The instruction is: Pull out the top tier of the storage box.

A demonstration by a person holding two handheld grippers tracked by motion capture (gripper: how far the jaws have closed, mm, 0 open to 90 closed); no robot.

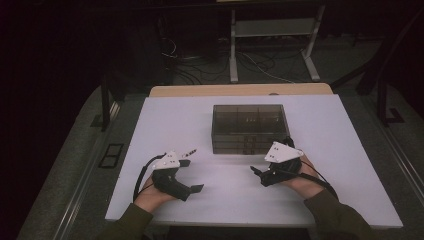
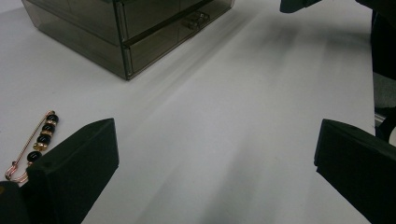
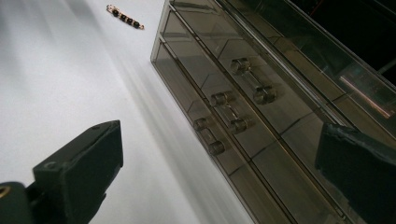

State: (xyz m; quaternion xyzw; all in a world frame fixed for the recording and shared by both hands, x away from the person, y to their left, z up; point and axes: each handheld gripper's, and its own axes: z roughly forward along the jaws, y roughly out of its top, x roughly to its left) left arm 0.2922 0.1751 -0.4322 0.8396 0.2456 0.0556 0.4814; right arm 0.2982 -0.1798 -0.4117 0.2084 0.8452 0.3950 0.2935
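White table is seen whole from above; drawer handles are resolved by the right gripper, gold black-beaded pin by the left gripper; both are wide open, empty.

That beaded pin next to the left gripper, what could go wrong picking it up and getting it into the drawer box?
The beaded pin is thin and lies flat on the white table, so the left gripper, jaws wide open, could slide it away instead of gripping it. The smoky drawer box has small clear handles; the open right gripper might slip off one or push the box back.
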